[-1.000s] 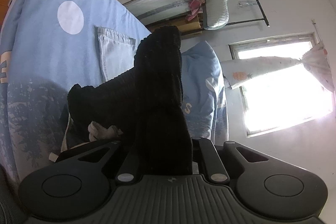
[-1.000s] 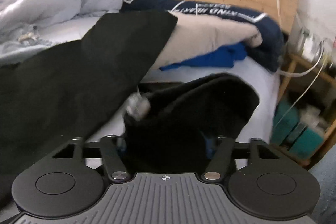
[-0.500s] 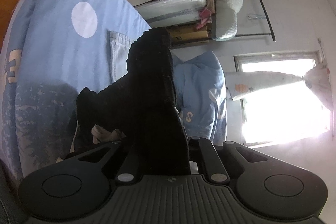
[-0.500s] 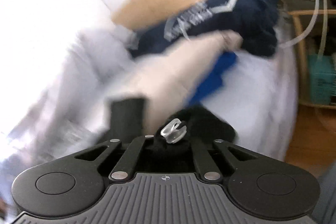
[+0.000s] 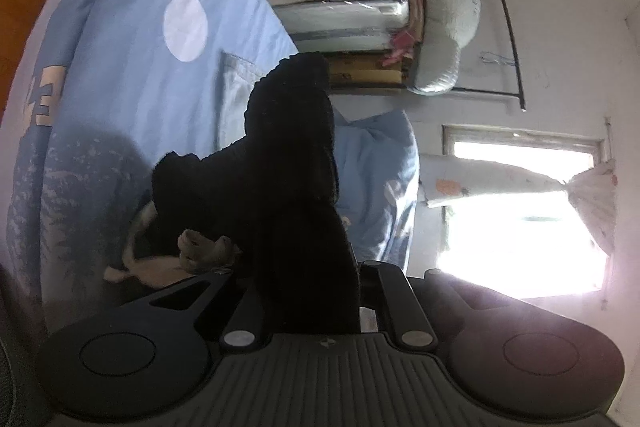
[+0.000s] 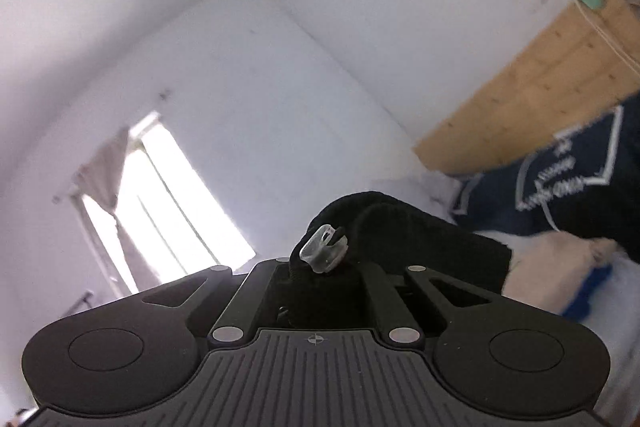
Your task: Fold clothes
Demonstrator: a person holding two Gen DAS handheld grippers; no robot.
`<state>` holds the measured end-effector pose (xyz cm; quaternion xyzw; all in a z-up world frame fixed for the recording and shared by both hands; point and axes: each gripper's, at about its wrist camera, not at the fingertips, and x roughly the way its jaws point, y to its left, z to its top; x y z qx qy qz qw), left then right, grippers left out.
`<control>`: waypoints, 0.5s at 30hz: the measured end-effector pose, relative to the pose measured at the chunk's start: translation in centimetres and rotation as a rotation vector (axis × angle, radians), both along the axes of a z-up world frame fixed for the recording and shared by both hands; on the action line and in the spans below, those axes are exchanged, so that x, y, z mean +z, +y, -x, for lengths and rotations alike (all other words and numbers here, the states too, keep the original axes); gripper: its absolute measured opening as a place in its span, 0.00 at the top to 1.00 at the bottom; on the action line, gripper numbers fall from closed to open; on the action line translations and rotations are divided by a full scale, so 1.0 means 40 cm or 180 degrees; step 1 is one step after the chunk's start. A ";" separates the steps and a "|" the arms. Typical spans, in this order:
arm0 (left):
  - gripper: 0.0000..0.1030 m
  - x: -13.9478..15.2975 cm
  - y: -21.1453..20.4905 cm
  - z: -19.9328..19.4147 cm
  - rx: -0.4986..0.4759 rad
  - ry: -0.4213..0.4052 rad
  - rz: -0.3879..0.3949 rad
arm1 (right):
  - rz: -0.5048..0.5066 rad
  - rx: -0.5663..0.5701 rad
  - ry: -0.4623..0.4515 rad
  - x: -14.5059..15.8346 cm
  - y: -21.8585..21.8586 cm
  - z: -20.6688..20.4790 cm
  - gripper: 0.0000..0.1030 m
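Swinging up from the bed, the right tongs (image 6: 320,267) now face the wall, ceiling corner and window where a second ago they looked across the mattress; they have clamped fully down on a fold of the black garment (image 6: 400,239), its clear cord stopper (image 6: 323,249) sitting just above them. The left tongs (image 5: 310,307), almost fully closed, keep their pinch on the black ribbed knit (image 5: 288,167) at mid-frame before the light-blue bedding (image 5: 132,47). Both ends look held and lifted, likely for spreading before a fold.

Left tongs (image 5: 316,291) clamped on black garment (image 5: 288,187), right tongs (image 6: 320,279) clamped too
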<state>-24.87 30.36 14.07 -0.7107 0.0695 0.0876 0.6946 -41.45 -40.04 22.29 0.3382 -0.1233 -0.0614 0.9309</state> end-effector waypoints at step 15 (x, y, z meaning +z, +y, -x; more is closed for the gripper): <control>0.89 0.173 0.004 -0.037 0.0087 -0.0346 -0.0078 | -0.0124 0.0052 0.0129 0.047 -0.064 -0.062 0.97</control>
